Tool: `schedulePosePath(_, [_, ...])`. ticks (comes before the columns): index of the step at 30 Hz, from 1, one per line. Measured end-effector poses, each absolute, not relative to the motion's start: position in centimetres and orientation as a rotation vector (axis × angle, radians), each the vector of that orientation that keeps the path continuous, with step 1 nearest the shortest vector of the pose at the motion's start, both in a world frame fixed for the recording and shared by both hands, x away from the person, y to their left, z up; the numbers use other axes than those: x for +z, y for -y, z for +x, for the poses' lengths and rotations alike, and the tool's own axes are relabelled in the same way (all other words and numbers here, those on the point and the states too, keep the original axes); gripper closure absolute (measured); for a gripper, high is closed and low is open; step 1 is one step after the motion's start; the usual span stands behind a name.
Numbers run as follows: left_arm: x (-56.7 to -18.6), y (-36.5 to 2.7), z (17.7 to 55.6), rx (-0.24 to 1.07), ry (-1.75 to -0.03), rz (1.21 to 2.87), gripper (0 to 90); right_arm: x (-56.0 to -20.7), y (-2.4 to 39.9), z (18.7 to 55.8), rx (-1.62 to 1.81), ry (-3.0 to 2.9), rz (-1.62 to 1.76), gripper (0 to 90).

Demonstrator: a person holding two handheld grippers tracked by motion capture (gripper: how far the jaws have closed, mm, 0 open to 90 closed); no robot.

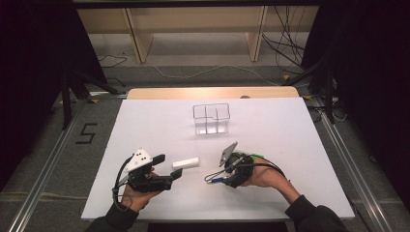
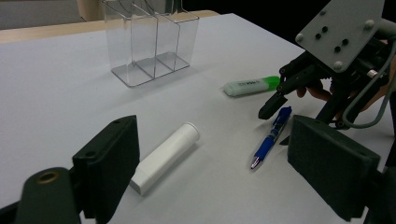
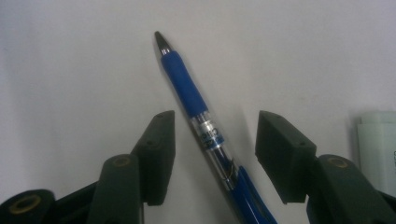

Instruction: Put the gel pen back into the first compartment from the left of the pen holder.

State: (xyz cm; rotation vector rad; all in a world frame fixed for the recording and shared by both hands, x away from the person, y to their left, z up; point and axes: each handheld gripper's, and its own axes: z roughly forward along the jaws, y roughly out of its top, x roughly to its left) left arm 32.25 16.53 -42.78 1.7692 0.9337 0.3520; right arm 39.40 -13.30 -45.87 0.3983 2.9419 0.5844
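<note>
Two jaws astride blue pen (image 3: 201, 116), right gripper (image 3: 212, 140) view, green highlighter (image 2: 250, 86) left gripper view

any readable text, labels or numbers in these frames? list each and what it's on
"5": black mark on the floor, left of the table.
Print on the pen barrel: too blurred to read.
Print on the green highlighter: too small to read.
Nothing else legible.

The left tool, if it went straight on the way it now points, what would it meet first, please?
Most likely the white tube, lying on the table just ahead between the open jaws of the left tool. The blue pen lies off to one side, though depth is hard to judge.
</note>
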Motion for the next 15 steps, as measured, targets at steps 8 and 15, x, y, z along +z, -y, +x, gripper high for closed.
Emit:
schedulePosePath(8, [-42.77,-16.47,32.24,0.362,-0.936,1.776,16.6,-46.14,12.69,39.23,0.519,-2.942,0.355,56.5])
schedulePosePath(15, [-42.65,-16.71,32.3,0.365,-0.946,1.763,16.6,-46.08,12.52,39.44,0.495,-2.969,0.327,62.3])
